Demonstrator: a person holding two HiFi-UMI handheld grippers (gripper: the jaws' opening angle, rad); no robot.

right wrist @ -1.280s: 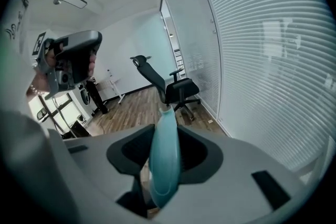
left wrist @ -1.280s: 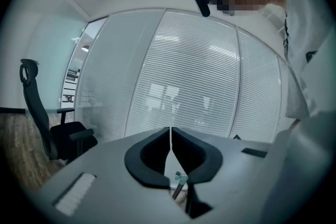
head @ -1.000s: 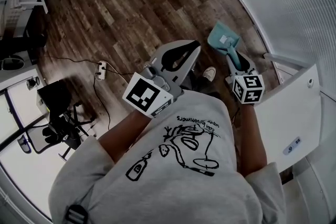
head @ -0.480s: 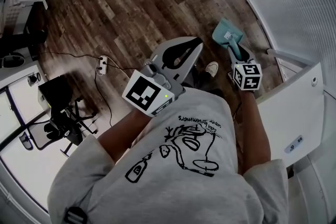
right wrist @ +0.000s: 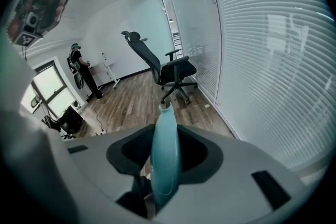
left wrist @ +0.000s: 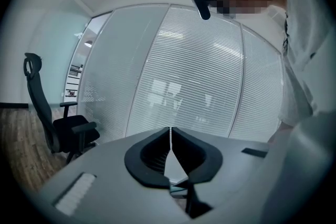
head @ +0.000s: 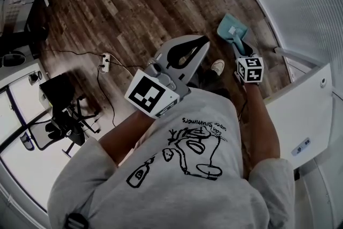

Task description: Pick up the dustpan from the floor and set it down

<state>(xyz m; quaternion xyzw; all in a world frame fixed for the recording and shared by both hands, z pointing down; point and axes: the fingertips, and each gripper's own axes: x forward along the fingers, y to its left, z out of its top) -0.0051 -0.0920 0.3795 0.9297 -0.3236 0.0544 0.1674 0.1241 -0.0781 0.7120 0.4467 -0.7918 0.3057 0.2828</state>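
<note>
Dustpan (head: 229, 27), teal, is held up off the wood floor (head: 128, 2) close to the base of the blind-covered glass wall (head: 300, 2); pan end points away from the person, handle runs back toward them. Right gripper (head: 239, 52) has the handle: in the right gripper view the teal handle (right wrist: 165, 155) stands edge-on between the two dark jaws, both sides pressed on it, jaws partly apart by the handle's width. That gripper tilts down toward the floor, its marker cube (head: 250, 69) just on the person's side of the dustpan, a bit further from the wall than the pan. Can't tell if the pan's front lip touches the floor. Left gripper (head: 202, 40) is further out from the wall than the dustpan, well apart from it, held about level; the left gripper view shows its jaws closed tip to tip with nothing between them. White shoe (head: 217, 67) sits on the floor between the two grippers, near the wall side. Power strip (head: 105, 63) with cable lies well away from the wall. Black office chair (right wrist: 168, 71) stands beside the wall, beyond the dustpan.
</note>
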